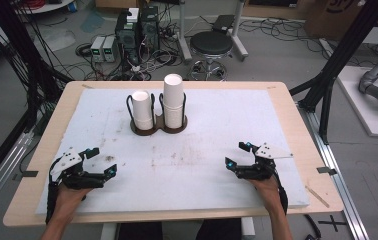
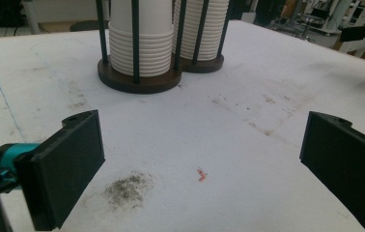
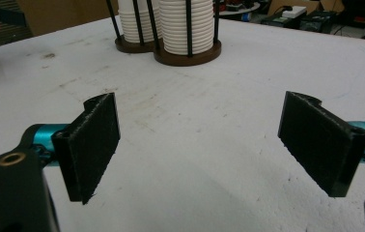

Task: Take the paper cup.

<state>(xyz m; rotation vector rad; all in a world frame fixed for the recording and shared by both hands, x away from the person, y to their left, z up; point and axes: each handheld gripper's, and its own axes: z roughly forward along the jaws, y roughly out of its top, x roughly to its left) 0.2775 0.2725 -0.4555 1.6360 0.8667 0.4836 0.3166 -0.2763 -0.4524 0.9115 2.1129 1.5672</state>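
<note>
A: How do the grippers stand?

B: The left gripper [image 1: 101, 161] has its jaws spread wide with nothing between them, and so does the right gripper [image 1: 237, 154]. Both are well short of the cup holder [image 1: 158, 126], on the near part of the desk [image 1: 47, 145].

A: What's in the holder?

B: Two stacks of white paper cups: the left stack [image 1: 142, 109] is lower, the right stack [image 1: 173, 100] taller.

A: Anything one view adds?

B: The left gripper view shows a grey smudge [image 2: 127, 189] and a small red fleck [image 2: 201, 175] on the desk, nearer than the holder.
</note>
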